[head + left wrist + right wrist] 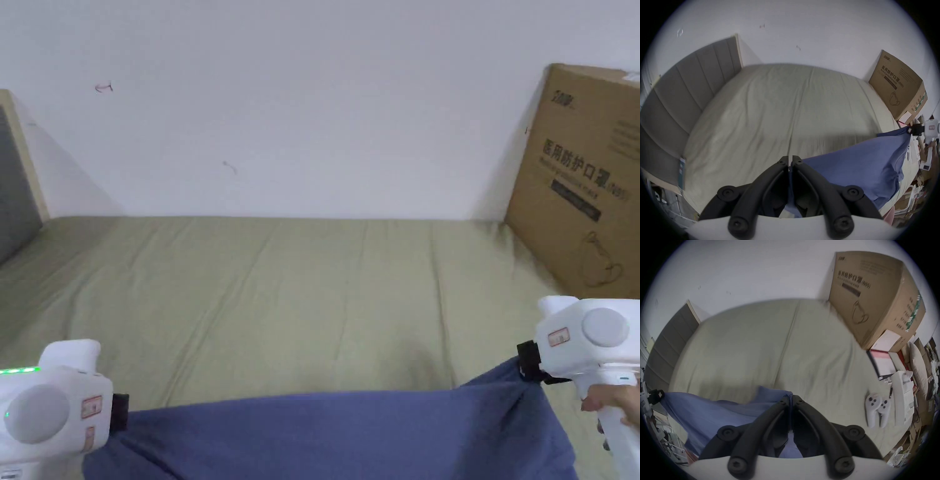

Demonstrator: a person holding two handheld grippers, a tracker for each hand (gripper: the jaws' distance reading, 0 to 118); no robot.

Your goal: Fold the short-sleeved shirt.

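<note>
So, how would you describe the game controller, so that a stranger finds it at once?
Start from the big cardboard box standing on the bed against the wall. Come along that side of the bed toward the right gripper. The game controller lies there on the sheet, white, with two handles and round buttons, unlike the flat papers beside it.

My black jaws pinched a plain blue shirt (350, 431) over an olive-beige sheet (281, 294). My gripper bodies were white. A brown cardboard box (584, 187) bore dark print beside a white wall (312, 106).
</note>
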